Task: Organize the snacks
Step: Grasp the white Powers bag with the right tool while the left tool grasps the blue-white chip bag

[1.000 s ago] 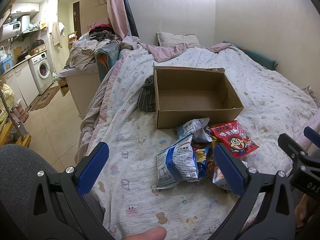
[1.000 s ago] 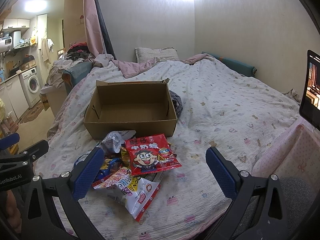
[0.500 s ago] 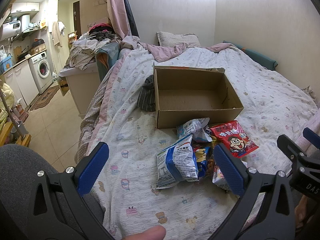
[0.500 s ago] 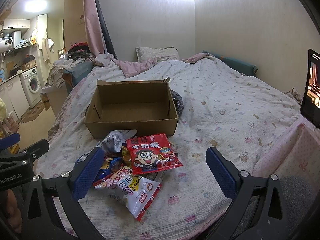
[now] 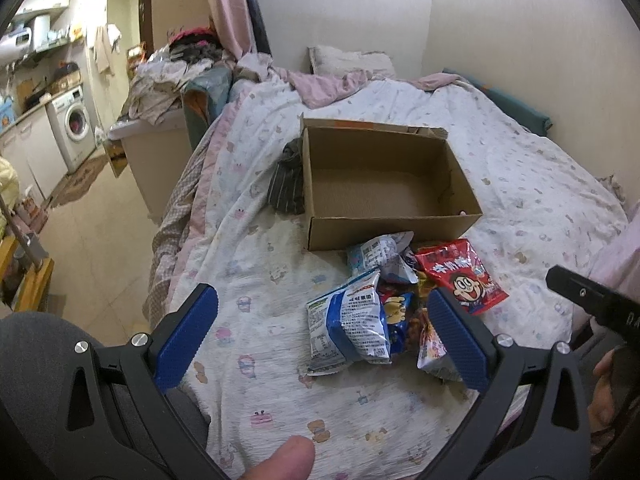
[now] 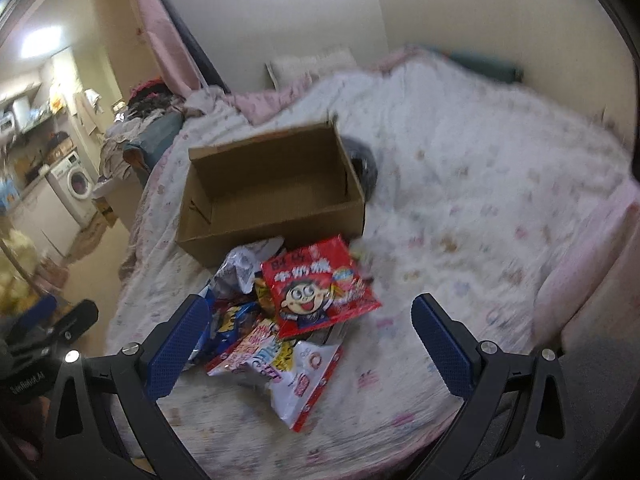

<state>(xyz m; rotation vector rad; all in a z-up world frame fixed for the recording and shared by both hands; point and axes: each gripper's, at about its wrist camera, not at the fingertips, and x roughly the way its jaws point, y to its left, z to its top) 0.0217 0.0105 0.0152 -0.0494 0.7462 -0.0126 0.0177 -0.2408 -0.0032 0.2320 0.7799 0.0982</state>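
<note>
Snack packets lie in a loose heap on the bed (image 5: 540, 184), touching or nearly touching the near wall of the open, empty cardboard box (image 5: 392, 228), with nothing yet inside it. Topmost is the red cartoon packet (image 6: 320, 284), which rests flat on the others with its long axis running from the box back toward the person. In the right wrist view it sits ahead of and between the jaws, a little toward the left finger, so the right gripper (image 6: 306, 340) looks the better placed for it. That gripper's jaws stand wide and hold nothing; the view is blurred. The left gripper (image 5: 324, 340) is likewise spread wide and empty, and the blue-and-white packet (image 5: 352, 320) lies between its fingers and just ahead, its length also pointing toward the box. A white packet with red trim (image 6: 296, 376) is nearest the right jaws. Either lift would likely be a short carry forward into the box.
</note>
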